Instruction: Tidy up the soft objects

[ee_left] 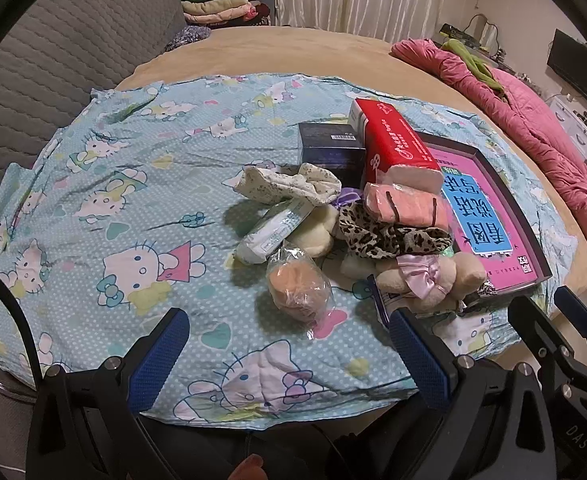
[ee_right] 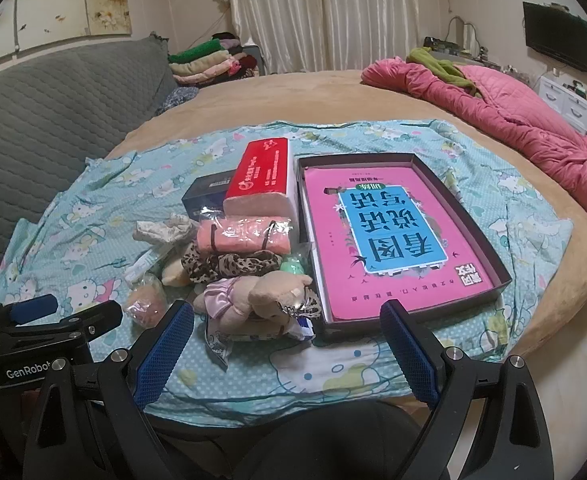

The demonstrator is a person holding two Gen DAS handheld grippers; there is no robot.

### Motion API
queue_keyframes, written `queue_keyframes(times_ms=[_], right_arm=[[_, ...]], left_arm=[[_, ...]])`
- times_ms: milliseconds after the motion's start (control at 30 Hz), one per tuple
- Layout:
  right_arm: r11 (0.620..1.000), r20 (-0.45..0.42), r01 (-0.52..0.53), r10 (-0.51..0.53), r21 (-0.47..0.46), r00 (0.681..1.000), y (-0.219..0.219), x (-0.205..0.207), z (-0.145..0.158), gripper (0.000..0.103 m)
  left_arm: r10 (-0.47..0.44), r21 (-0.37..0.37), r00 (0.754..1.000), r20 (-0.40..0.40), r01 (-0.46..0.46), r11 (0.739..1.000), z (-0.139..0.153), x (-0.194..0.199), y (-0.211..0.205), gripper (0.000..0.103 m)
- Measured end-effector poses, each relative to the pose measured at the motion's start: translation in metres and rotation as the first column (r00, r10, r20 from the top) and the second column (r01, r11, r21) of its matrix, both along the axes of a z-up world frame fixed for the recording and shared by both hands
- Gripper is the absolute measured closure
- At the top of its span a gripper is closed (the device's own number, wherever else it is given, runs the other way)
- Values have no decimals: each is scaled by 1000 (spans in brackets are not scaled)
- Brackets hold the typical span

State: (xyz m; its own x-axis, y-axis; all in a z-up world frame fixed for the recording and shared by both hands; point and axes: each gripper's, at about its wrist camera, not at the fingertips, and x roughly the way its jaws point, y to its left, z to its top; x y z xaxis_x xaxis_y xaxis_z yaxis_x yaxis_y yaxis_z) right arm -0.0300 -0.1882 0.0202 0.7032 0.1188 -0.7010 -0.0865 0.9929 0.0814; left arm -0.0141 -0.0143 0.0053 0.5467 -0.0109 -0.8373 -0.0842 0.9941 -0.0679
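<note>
A pile of soft things lies on a Hello Kitty cloth (ee_left: pixel 105 184): a beige plush bear (ee_right: pixel 261 296) with a pink bow, a leopard-print scrunchie (ee_right: pixel 229 264), a pink rolled towel (ee_right: pixel 241 236), a floral cloth (ee_left: pixel 289 184), a bagged orange sponge (ee_left: pixel 297 284) and a red tissue pack (ee_right: pixel 261 176). An open dark box (ee_right: pixel 489 248) holds a pink and blue book (ee_right: pixel 389 232). My left gripper (ee_left: pixel 289 356) is open and empty, in front of the bagged sponge. My right gripper (ee_right: pixel 289 344) is open and empty, in front of the bear and the box.
The cloth lies on a tan bed (ee_right: pixel 293 92). A pink quilt (ee_right: pixel 533 128) lies at the far right. A grey quilted headboard (ee_right: pixel 53 108) stands at the left, with folded clothes (ee_right: pixel 209 60) behind. A dark blue box (ee_left: pixel 329 148) sits behind the pile.
</note>
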Motion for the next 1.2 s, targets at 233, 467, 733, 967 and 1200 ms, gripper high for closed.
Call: queue_keyframes(times_ms=[233, 467, 733, 967, 1200], right_arm=[[1000, -7, 3, -3, 1, 1000, 0, 1, -3, 9], [1000, -27, 18, -17, 21, 999, -5, 3, -7, 9], [999, -75, 30, -27, 37, 997, -7, 13, -17, 9], [998, -116, 18, -11, 61, 993, -1, 34, -32, 9], [999, -150, 14, -6, 51, 989, 6, 49, -44, 9]], left_arm=[[-2, -4, 1000, -2, 2, 1000, -1, 1, 1, 2], [2, -30, 1000, -7, -2, 1000, -6, 3, 6, 2], [28, -105, 998, -53, -33, 994, -25, 8, 25, 2], [40, -164, 996, -77, -52, 985, -40, 16, 37, 2], [25, -193, 996, -91, -42, 980, -49, 23, 36, 2]])
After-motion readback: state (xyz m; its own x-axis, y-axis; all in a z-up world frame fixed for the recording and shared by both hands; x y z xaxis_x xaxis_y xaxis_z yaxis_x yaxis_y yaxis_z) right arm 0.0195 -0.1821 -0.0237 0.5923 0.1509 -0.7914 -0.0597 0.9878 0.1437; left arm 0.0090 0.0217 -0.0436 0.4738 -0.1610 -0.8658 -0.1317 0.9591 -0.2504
